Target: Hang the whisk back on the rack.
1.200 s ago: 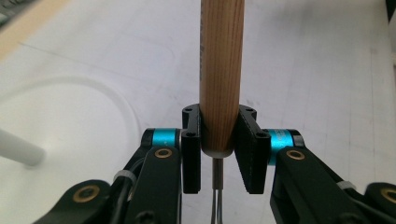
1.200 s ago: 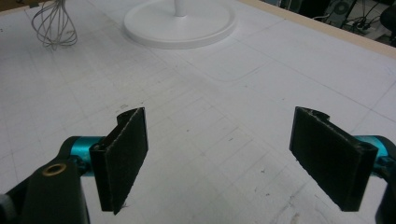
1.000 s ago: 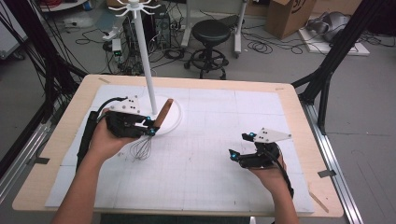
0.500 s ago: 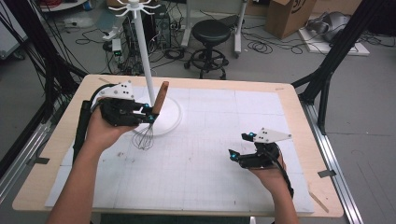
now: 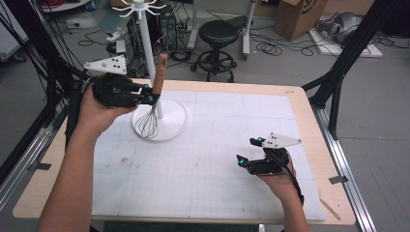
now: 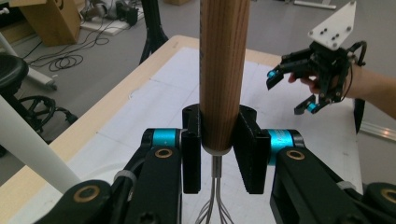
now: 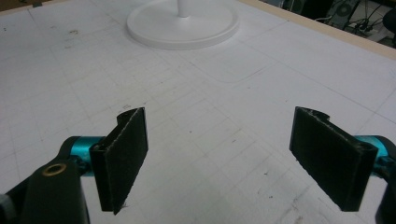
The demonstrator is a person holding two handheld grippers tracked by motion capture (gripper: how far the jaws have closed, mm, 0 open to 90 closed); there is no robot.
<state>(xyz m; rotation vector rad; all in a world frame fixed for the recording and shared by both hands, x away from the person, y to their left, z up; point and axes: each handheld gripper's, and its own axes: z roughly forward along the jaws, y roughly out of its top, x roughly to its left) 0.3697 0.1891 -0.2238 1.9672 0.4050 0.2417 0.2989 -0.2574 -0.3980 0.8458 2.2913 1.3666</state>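
Observation:
A whisk with a wooden handle (image 5: 159,72) and wire loops (image 5: 148,123) hangs upright in the air, beside the white stand's pole (image 5: 147,53). My left gripper (image 5: 150,96) is shut on the lower end of the handle (image 6: 222,70), and the wires (image 6: 214,210) hang below the jaws. Over the right part of the white mat, my right gripper (image 5: 247,153) stays low and open; its two black pads (image 7: 122,156) hold nothing. The right gripper (image 6: 299,91) is also in the left gripper view, at the far right.
A white stand with a round base (image 5: 174,123) and hooks on top (image 5: 139,6) rises at the back left of the mat (image 5: 208,154). The base (image 7: 184,23) lies ahead of the right gripper. A stool (image 5: 220,34), cables and boxes lie on the floor behind the table.
My left gripper has lifted the whisk off the mat and swung it from slanted to upright, close to the stand's pole. The right gripper has kept still.

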